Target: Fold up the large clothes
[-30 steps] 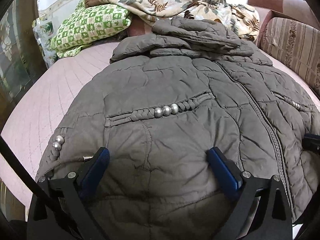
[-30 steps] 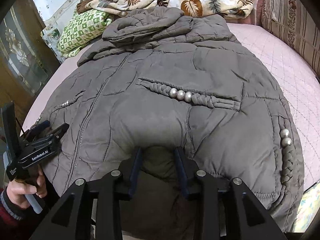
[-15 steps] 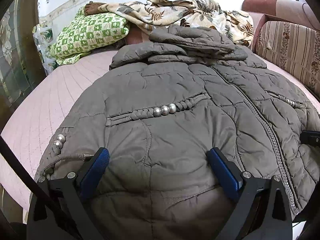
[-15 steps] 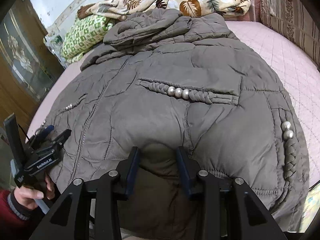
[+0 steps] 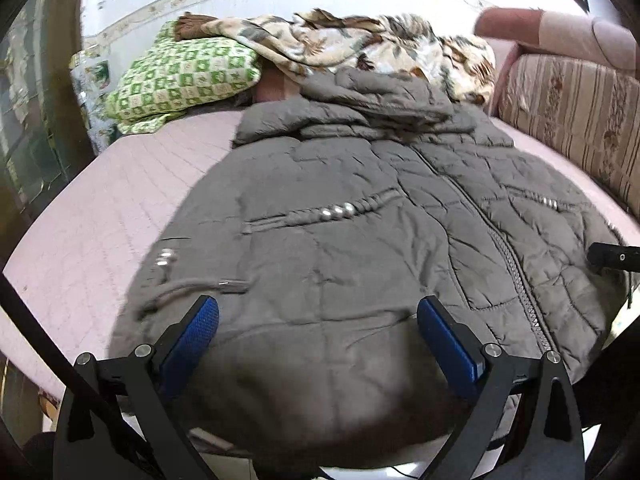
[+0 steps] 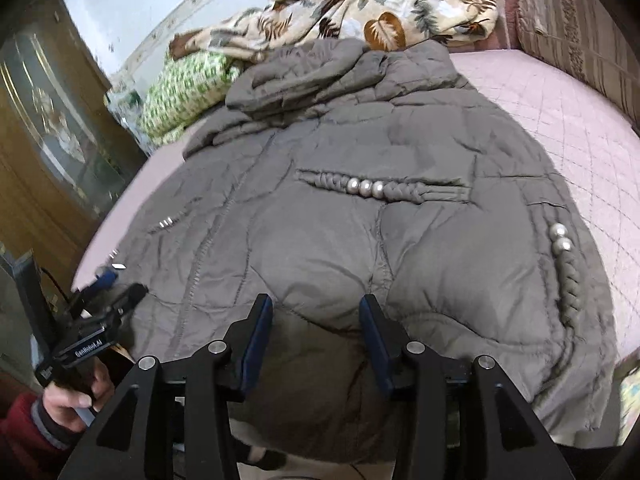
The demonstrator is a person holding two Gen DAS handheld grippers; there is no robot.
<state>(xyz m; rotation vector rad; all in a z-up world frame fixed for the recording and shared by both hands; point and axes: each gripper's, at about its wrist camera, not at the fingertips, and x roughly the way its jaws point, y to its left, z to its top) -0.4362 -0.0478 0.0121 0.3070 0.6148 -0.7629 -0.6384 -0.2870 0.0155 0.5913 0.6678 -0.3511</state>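
A grey-brown quilted jacket [image 5: 360,240] lies front up on the pink bed [image 5: 100,220], hood at the far end, its hem hanging over the near edge. Braided pocket trims with silver beads [image 6: 366,187] cross its front. My left gripper [image 5: 318,306] hovers over the hem's left part, open wide, nothing pressed between its blue pads [image 5: 192,336]. My right gripper [image 6: 316,300] is over the hem's right part. Its jaws are opening, and a bulge of hem fabric sits in the gap without the pads pressing on it. The left gripper [image 6: 120,285] shows at the jacket's left edge, held by a hand [image 6: 76,396].
A green checked pillow [image 5: 180,76] and a leaf-patterned blanket [image 6: 380,8] lie at the head of the bed beyond the hood. A striped sofa cushion [image 5: 572,120] borders the right side. A wooden cabinet [image 6: 48,152] stands on the left. Bare pink quilt shows on both sides of the jacket.
The right jaws have spread wider around the hem bulge. Both grippers have drawn back a little towards the near edge, so more of the hem shows. The jacket lies as before.
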